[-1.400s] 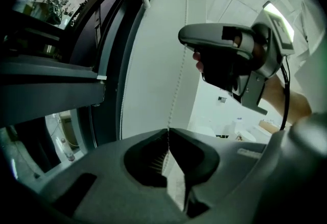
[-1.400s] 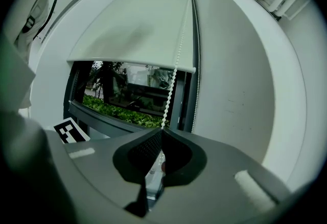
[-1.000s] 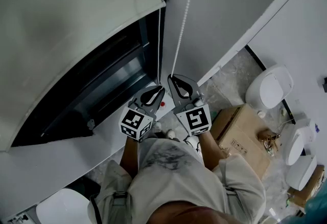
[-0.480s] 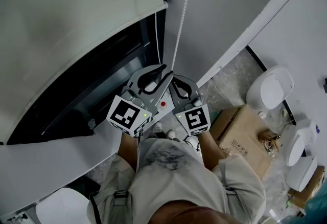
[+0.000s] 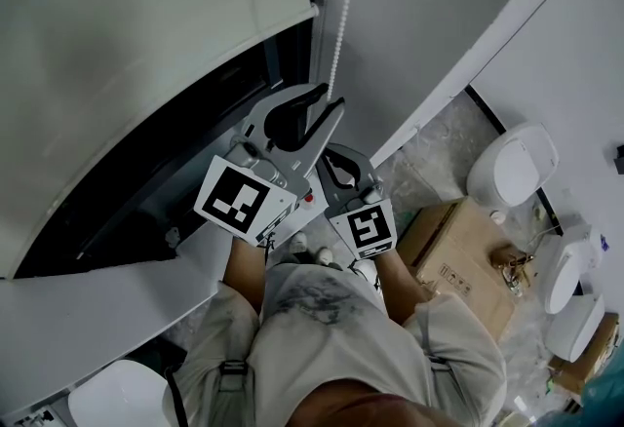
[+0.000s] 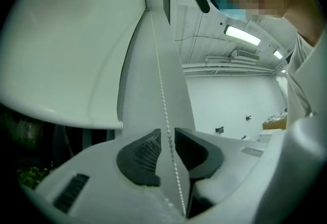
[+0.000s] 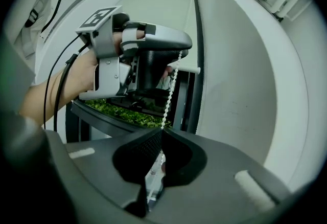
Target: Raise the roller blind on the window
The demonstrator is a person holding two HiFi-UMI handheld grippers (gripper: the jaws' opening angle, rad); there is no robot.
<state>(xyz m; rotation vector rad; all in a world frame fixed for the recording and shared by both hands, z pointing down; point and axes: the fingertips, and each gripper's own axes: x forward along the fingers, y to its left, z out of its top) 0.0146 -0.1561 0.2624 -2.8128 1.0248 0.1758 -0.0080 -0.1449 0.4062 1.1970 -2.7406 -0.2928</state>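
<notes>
Left claw (image 5: pixel 331 99) is spread, jaws just been opening. The bead chain (image 6: pixel 162 92) runs loose between its pads, not pinched. Right claw (image 5: pixel 329 150) sits lower, just beside the left, pressed together on the same bead chain. Roller blind (image 5: pixel 146 45) hangs partway down the window (image 5: pixel 195 172), dark glass showing under its bottom edge. The bead chain hangs right of the roller blind.

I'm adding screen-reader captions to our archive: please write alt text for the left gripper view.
The left gripper, whose jaws have just been opening, straddles the bead chain without pinching it. Behind hangs the pale roller blind, above the dark window.
</notes>
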